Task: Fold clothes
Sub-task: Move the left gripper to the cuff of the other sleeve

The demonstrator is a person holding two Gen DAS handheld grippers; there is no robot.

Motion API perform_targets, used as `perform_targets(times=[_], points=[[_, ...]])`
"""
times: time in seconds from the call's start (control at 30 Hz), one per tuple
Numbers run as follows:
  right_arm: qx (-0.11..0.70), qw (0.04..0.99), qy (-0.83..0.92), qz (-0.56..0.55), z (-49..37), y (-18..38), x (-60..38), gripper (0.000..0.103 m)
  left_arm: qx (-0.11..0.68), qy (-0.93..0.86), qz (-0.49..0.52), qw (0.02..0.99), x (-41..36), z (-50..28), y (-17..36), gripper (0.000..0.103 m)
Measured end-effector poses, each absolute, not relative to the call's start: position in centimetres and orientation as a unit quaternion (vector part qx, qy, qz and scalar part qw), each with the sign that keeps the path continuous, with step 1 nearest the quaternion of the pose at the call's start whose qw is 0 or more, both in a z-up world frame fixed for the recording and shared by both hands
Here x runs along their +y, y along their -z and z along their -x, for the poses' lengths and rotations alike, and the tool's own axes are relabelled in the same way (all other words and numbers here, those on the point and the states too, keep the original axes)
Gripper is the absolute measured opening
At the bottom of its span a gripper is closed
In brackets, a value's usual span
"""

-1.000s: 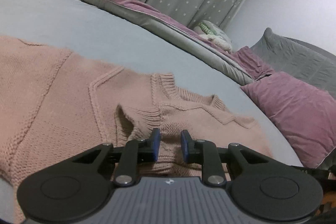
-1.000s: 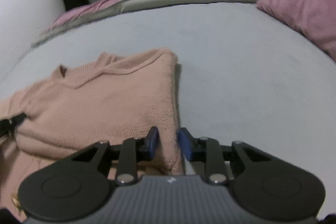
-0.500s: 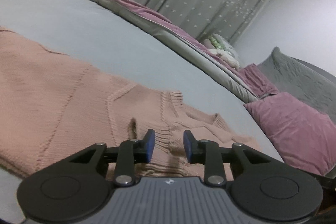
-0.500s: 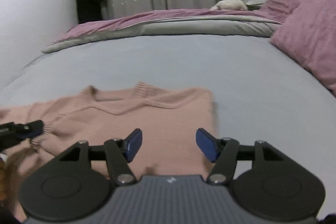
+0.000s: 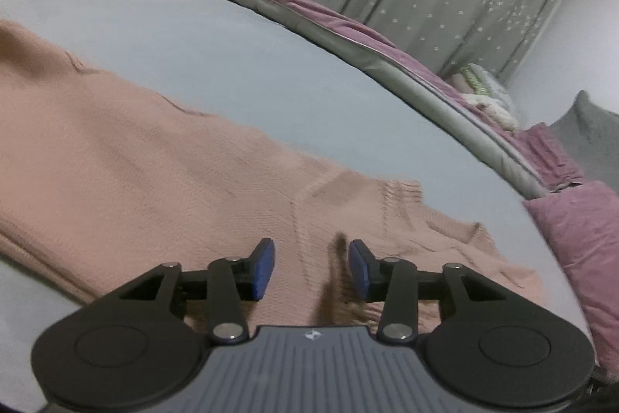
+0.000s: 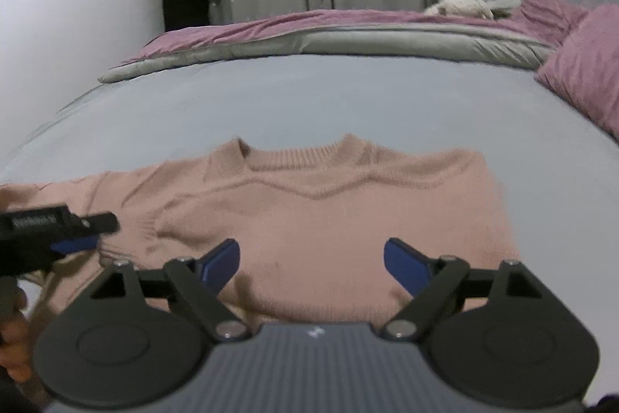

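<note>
Now both grippers, left gripper (image 5: 311, 268) and right gripper (image 6: 311, 264), have spread their fingers, releasing the sweater (image 6: 329, 215).

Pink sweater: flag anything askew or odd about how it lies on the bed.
The pink sweater lies lopsided: its right side is folded in to a straight edge, while the left sleeve trails outward, its knit bunched near the left gripper. No damage shows.
</note>
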State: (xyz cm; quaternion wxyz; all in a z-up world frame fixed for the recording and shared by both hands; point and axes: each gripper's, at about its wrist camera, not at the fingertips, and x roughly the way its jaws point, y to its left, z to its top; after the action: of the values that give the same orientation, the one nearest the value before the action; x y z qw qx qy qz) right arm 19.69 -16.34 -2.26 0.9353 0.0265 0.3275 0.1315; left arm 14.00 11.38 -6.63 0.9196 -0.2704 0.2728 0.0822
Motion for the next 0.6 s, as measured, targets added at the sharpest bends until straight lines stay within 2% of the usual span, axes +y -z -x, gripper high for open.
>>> perform_targets(times=[0.13, 0.2, 0.4, 0.6], points=[[0.337, 0.929, -0.14, -0.056, -20.1, 4.2, -17.3, 0.09, 0.262, -0.145, 0.259, 0.918, 12.6, -12.8, 5.7, 0.054], [0.332, 0.931, -0.141, -0.059, -20.0, 4.1, -17.3, 0.092, 0.257, -0.181, 0.254, 0.915, 13.3, -12.3, 5.5, 0.062], [0.326, 0.932, -0.149, -0.06, -19.5, 3.8, -16.8, 0.097, 0.242, -0.298, 0.228, 0.895, 15.7, -10.0, 5.1, 0.077], [0.326, 0.933, -0.147, -0.051, -19.3, 3.8, -16.2, 0.101, 0.23, -0.396, 0.225, 0.86, 18.9, -8.9, 5.9, 0.079]])
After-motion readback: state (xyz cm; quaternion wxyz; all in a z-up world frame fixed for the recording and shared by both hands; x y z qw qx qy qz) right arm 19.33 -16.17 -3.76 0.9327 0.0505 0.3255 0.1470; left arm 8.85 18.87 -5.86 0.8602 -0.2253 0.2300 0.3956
